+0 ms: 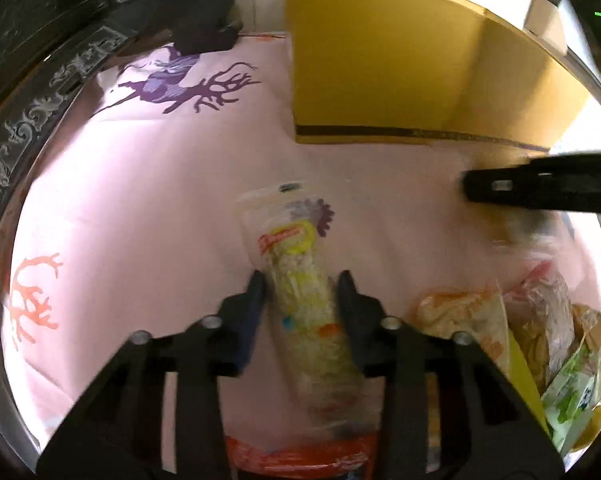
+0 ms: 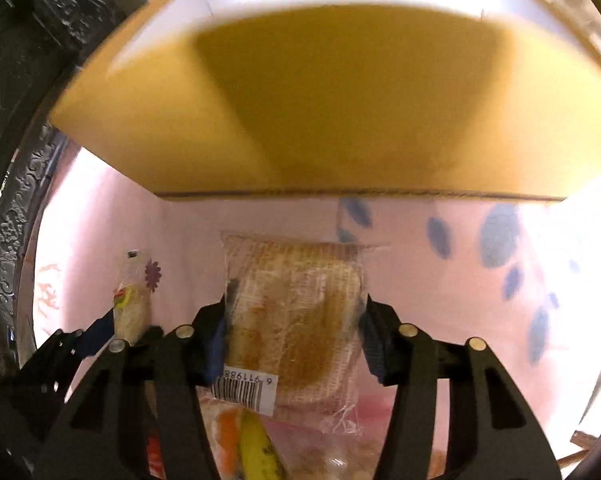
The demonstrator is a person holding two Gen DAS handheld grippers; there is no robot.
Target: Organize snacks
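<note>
My left gripper (image 1: 302, 282) points down at a pink cloth, and its pads press both sides of a long clear snack packet (image 1: 296, 256) with a red and yellow label. My right gripper (image 2: 295, 310) is closed on a clear-wrapped bread packet (image 2: 300, 280) with a barcode sticker, its pads against the packet's two edges. An open cardboard box (image 1: 380, 60) (image 2: 320, 100) stands just beyond both packets. The right gripper's black finger (image 1: 540, 188) shows at the right of the left wrist view. The left gripper (image 2: 80, 340) with its packet (image 2: 130, 312) shows low left in the right wrist view.
Several more snack bags (image 1: 480, 320) are heaped at the lower right of the left wrist view, and an orange-red one (image 1: 300, 456) lies below the gripper. Loose packets (image 2: 252, 440) lie under the right gripper. Dark carved furniture (image 1: 40, 80) borders the cloth on the left.
</note>
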